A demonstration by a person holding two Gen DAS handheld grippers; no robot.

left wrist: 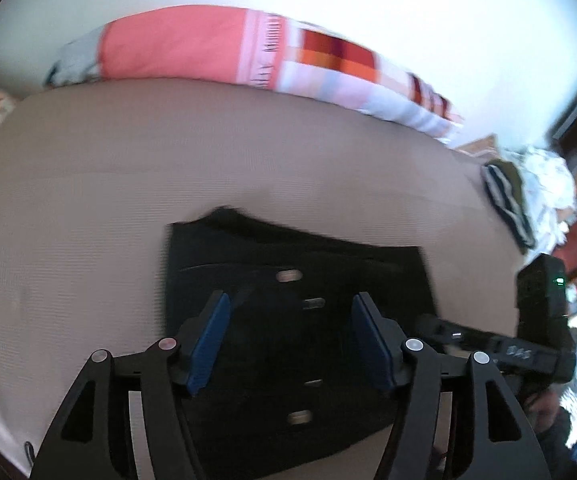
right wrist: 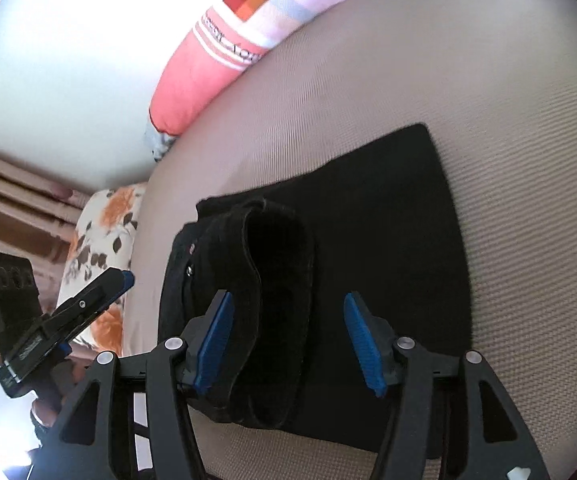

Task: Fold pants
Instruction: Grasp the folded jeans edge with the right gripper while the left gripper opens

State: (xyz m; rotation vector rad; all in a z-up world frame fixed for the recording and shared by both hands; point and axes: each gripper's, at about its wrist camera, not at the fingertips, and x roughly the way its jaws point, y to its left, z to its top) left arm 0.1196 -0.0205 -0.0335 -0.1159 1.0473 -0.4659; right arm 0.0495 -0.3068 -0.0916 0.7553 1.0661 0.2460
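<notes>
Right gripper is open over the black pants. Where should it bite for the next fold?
Probably the raised waistband on the pants. It curls up off the bed, giving the right gripper an edge to pinch. Come in from the near side, one finger under the lip.

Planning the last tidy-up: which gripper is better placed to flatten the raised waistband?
Right, probably. The right gripper is open directly over the bulging waistband of the black pants. The left gripper, also open, hovers over a flatter part with buttons.
</notes>
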